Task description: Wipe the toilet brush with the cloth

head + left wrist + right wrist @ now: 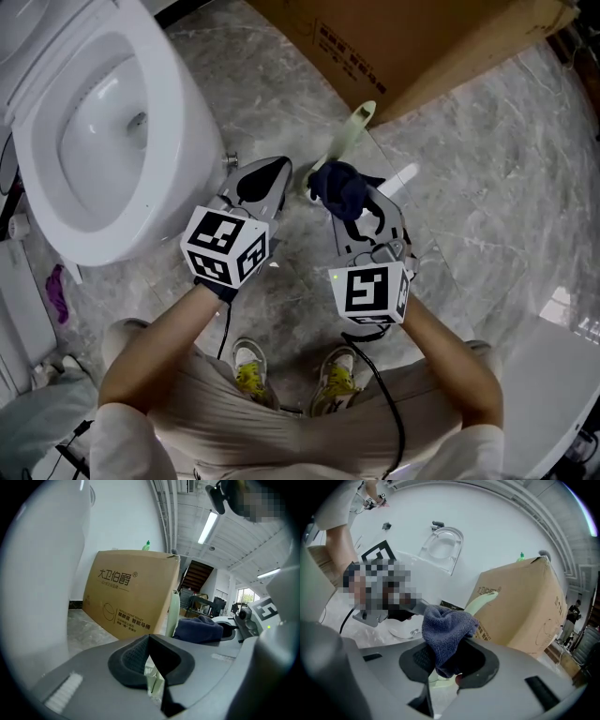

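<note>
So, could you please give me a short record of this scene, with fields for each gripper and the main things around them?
left gripper: fingers shut on the pale green toilet brush
right gripper: fingers shut on the dark blue cloth, bunched at the brush's handle
toilet: bowl open, at the person's left
cardboard box: standing beyond the brush
floor: grey marbled tile

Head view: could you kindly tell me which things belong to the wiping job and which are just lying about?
In the job: toilet brush, held by the left gripper; blue cloth, held by the right gripper.
Lying about: toilet; cardboard box.
</note>
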